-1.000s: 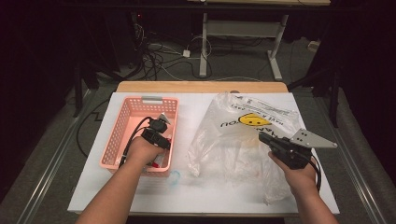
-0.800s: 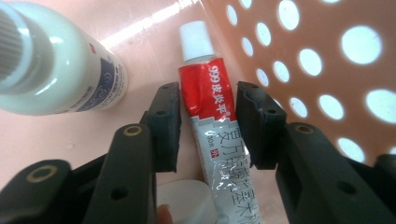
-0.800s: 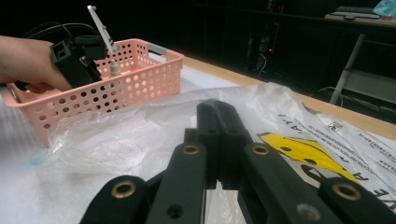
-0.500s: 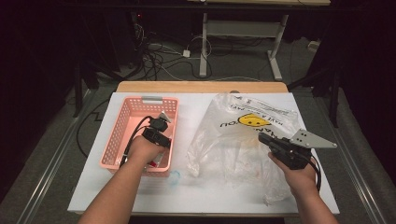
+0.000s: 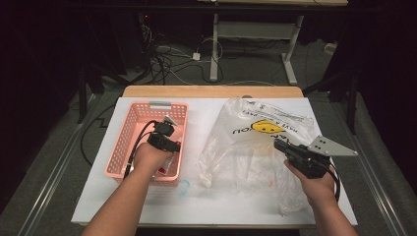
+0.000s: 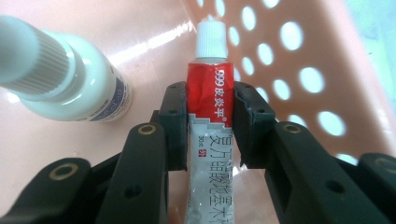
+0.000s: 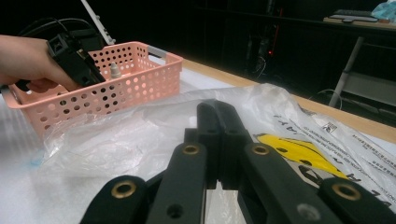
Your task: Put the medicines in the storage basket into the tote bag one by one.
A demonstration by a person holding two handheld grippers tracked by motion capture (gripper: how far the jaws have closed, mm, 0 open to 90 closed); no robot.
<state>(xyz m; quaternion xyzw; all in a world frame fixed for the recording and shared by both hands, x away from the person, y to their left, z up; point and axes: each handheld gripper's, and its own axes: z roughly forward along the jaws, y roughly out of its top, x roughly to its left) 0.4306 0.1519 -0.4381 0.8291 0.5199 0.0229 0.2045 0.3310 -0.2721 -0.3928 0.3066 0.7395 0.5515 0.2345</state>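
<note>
While the left gripper [image 6: 210, 116] reaches down into the pink basket [image 5: 129, 132], its jaws have just been closing and now squeeze a red and white tube [image 6: 208, 140] between them. A white bottle [image 6: 70, 84] lies just beside it, to its left. The right gripper [image 7: 217, 135] is clamped tight on a fold of the plastic bag [image 5: 255, 147], well apart from the basket.

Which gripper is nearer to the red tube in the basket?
Left. The left gripper is closed on the red tube inside the basket; the right gripper is away over the plastic bag.
</note>
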